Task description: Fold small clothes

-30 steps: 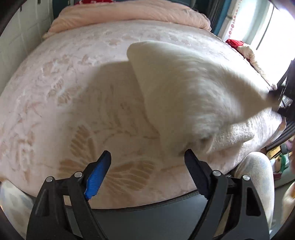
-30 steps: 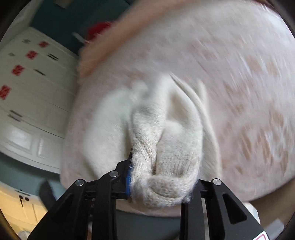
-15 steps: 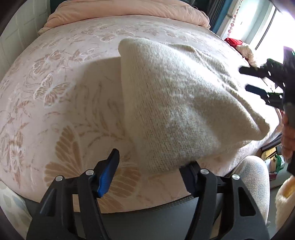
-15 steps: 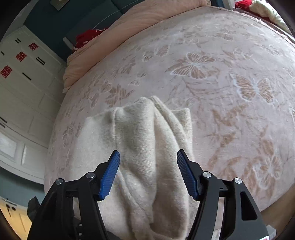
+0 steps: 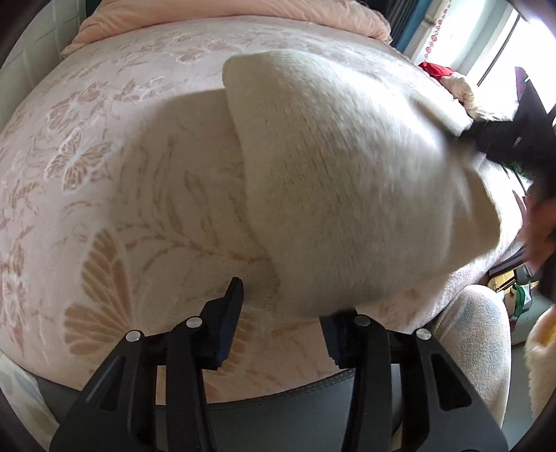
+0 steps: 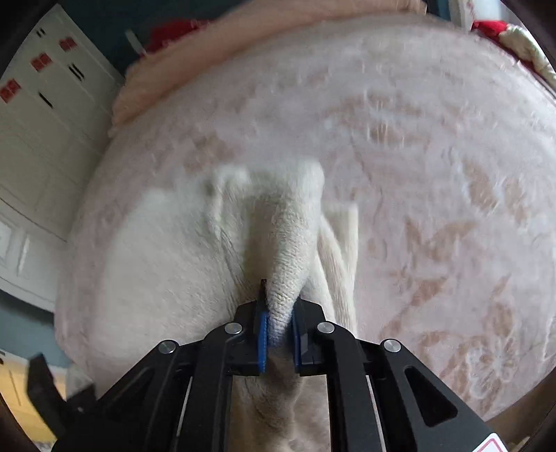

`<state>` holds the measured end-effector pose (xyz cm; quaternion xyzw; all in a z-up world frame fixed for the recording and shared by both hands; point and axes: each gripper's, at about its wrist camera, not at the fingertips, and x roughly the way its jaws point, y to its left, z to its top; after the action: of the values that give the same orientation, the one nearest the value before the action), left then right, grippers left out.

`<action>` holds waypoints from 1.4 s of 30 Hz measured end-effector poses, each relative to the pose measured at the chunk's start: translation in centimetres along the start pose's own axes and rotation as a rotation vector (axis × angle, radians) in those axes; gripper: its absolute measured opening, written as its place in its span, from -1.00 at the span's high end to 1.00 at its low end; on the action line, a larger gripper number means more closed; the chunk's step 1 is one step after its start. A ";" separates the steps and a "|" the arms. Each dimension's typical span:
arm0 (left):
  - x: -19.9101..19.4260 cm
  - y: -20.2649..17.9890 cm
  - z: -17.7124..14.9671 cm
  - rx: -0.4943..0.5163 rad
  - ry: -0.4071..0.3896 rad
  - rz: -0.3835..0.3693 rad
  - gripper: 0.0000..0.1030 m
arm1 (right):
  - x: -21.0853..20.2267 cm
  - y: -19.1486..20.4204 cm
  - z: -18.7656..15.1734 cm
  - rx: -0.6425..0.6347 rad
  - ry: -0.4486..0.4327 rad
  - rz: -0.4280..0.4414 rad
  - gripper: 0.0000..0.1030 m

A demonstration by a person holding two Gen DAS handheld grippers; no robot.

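Observation:
A cream knitted sweater [image 5: 347, 194] lies on the pink butterfly-patterned bed [image 5: 104, 174], raised at its right side. My left gripper [image 5: 281, 313] is open at the sweater's near edge; its right finger is partly hidden under the cloth. My right gripper [image 6: 278, 330] is shut on a bunched fold of the sweater [image 6: 288, 243] and lifts it; it also shows in the left wrist view [image 5: 500, 139] at the sweater's far right edge. The right wrist view is blurred by motion.
A peach duvet [image 5: 243, 17] is rolled along the bed's far end. White cupboards [image 6: 34, 121] stand left of the bed. Red and cream cloth [image 5: 448, 76] lies by the window. A person's fleece-clad leg [image 5: 472, 347] is at the bed's near right corner.
My right gripper was open over the sweater half a second ago; it has shut on a fold and pulls it up. My left gripper has narrowed and moved closer to the sweater's edge.

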<state>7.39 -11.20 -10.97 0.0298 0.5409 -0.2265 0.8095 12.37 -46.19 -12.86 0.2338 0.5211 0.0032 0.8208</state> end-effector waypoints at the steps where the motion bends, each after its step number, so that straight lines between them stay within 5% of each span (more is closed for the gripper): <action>1: 0.1 0.1 0.1 -0.010 0.004 -0.001 0.19 | -1.4 -0.3 -0.2 0.041 -0.053 0.050 0.74; 3: -0.2 0.3 0.2 -0.023 0.001 -0.003 0.18 | -4.1 -0.7 -0.6 0.101 -0.116 0.101 0.59; 7: -2.2 1.2 0.3 -0.069 -0.081 -0.025 0.16 | -8.1 -1.5 -4.0 0.123 -0.154 0.094 -0.08; 13: -1.4 1.1 0.2 -0.094 -0.092 -0.006 0.06 | -5.5 -3.0 -9.8 0.187 -0.035 0.122 -0.23; 15: -0.9 0.9 0.2 -0.094 -0.075 0.002 0.07 | -4.1 -2.3 -10.1 0.185 -0.032 0.123 -0.15; 16: -0.8 0.7 0.2 -0.087 -0.069 0.006 0.15 | -3.9 -2.1 -9.8 0.174 -0.043 0.111 0.27; 17: -1.0 0.5 0.3 -0.074 -0.070 0.012 0.23 | -4.1 -1.6 -9.3 0.159 -0.051 0.103 0.47; 19: -1.9 0.4 0.7 -0.057 -0.088 0.017 0.46 | -6.6 -0.6 -8.7 0.128 -0.128 0.124 0.60; 22: -3.0 1.0 1.0 -0.081 -0.108 0.029 0.46 | -10.3 -0.4 -8.0 0.079 -0.207 0.092 0.62; 27: -0.3 1.8 0.1 -0.136 -0.014 0.051 0.33 | -3.8 -3.2 -10.2 0.075 -0.012 -0.014 0.49; 32: -3.4 1.0 -0.7 0.016 -0.035 0.010 0.26 | -7.0 -3.9 -10.4 0.145 -0.089 0.016 0.11; 35: -7.1 1.2 -0.9 0.040 -0.059 -0.106 0.19 | -9.8 -3.4 -9.6 0.146 -0.160 0.003 0.11; 36: -8.1 1.1 -0.6 0.027 -0.083 -0.121 0.10 | -10.8 -2.9 -9.1 0.134 -0.193 0.017 0.16; 38: -9.6 0.7 1.1 -0.014 -0.142 -0.152 0.06 | -11.9 -0.6 -7.1 0.077 -0.225 0.045 0.88; 42: -8.9 -1.7 6.6 -0.001 -0.195 -0.160 0.06 | -10.7 4.3 -1.7 -0.041 -0.238 0.060 0.98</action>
<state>9.60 -11.72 -0.03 -0.0362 0.4602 -0.2918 0.8377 7.06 -44.37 -2.60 0.2313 0.4126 0.0107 0.8810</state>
